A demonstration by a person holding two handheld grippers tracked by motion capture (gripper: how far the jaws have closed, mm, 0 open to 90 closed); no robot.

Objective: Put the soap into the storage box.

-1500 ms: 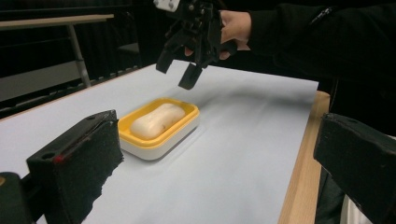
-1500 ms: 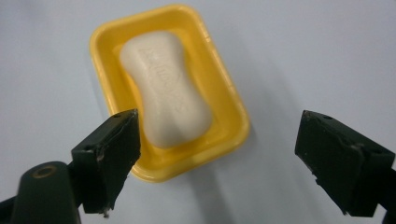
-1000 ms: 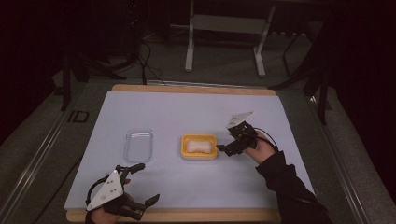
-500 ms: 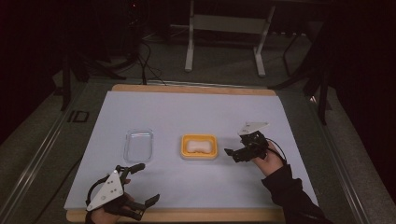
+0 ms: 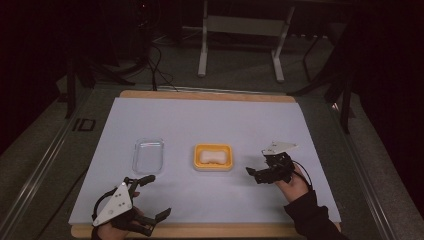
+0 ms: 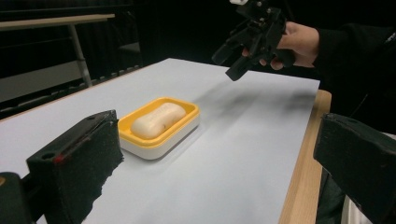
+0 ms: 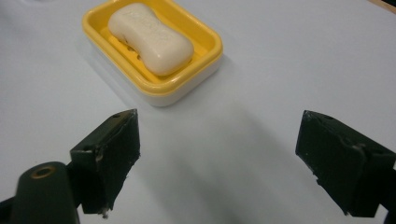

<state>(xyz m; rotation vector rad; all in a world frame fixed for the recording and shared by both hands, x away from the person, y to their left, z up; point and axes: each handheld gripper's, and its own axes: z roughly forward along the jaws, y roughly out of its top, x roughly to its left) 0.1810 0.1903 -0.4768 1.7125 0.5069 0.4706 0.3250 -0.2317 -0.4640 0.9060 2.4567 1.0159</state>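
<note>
The high view looks forward and down from above the near edge of the table [image 5: 320, 130], far enough off to take in the whole top and the dim floor beyond. The left gripper view sits low near the front edge, looking across the top past the soap dish [image 6: 161, 125] towards the right gripper [image 6: 233, 58], probably at a slant. The right gripper view hangs close above the table, tilted down at the same dish [image 7: 154, 51], which all three views share.
</note>
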